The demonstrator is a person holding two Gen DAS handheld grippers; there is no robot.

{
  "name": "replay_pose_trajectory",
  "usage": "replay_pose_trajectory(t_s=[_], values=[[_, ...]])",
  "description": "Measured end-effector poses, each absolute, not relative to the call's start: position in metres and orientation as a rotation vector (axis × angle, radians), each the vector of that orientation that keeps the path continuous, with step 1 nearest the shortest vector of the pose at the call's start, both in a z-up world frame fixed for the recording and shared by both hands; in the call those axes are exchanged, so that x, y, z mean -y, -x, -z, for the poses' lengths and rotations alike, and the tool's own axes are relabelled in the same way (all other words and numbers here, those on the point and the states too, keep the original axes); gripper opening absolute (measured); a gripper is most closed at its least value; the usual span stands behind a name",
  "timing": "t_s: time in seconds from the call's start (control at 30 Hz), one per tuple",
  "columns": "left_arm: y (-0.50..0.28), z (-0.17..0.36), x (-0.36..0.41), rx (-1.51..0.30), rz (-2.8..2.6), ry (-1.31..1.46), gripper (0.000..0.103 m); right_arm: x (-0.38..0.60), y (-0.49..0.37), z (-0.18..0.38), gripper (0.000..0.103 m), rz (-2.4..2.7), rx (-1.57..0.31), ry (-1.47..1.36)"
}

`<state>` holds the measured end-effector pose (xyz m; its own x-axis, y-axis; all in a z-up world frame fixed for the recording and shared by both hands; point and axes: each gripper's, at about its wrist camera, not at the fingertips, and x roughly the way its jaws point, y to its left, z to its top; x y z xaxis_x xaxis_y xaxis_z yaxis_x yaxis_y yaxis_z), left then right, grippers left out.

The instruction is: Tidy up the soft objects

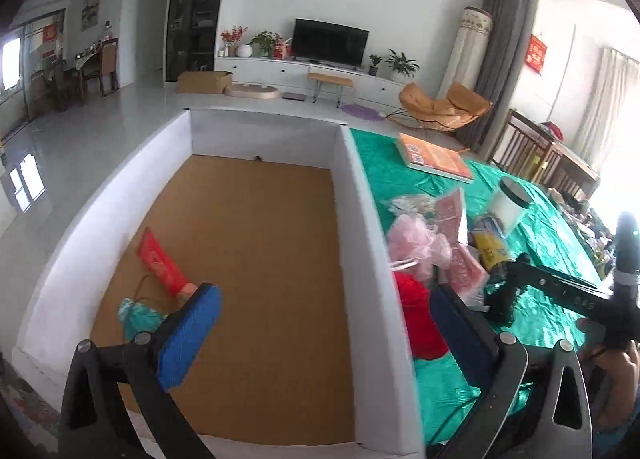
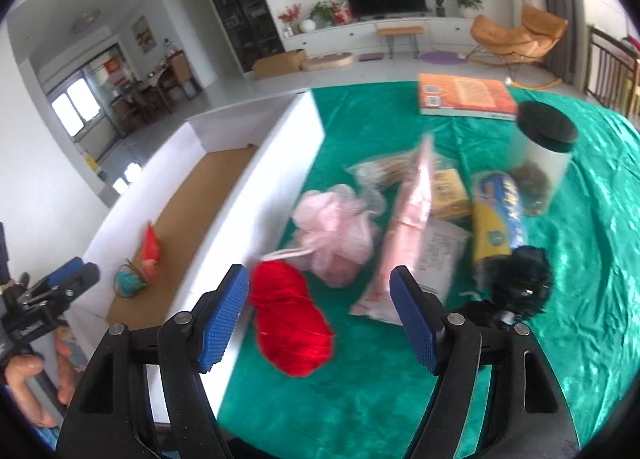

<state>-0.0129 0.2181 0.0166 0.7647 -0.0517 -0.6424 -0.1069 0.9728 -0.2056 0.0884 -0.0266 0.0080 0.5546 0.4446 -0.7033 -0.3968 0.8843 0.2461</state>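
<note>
Right wrist view: red yarn skein (image 2: 294,323) lies on the green-clothed counter (image 2: 580,259) beside the white box (image 2: 276,163), right tongs (image 2: 320,319) spread over it, likely next pick. Left tongs (image 1: 320,323) spread, empty, above the box.

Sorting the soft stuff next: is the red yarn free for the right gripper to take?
Probably yes. The right gripper is open and empty, and the red yarn lies uncovered on the green cloth just ahead of it, beside the box wall.
</note>
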Motion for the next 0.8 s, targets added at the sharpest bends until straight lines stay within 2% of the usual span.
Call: replay_pose_trajectory(t_s=[0.2,0.37,0.47,0.8], values=[[-0.016,0.008,-0.091,-0.782,0.276,0.171,0.103,0.139,-0.089,0.033,0.077,-0.122,-0.865,-0.062],[-0.035,0.049,-0.017,-0.841,0.357,0.024,0.103,0.189,-0.090,0.058,0.077,0.052,-0.891,-0.079],[-0.044,0.070,0.000,-0.877,0.335,-0.059,0.103,0.203,-0.091,0.058,0.077,0.084,-0.900,-0.117],[-0.062,0.106,-0.011,-0.985,0.271,0.029,0.103,0.193,-0.086,0.075,0.077,0.168,-0.977,-0.061]])
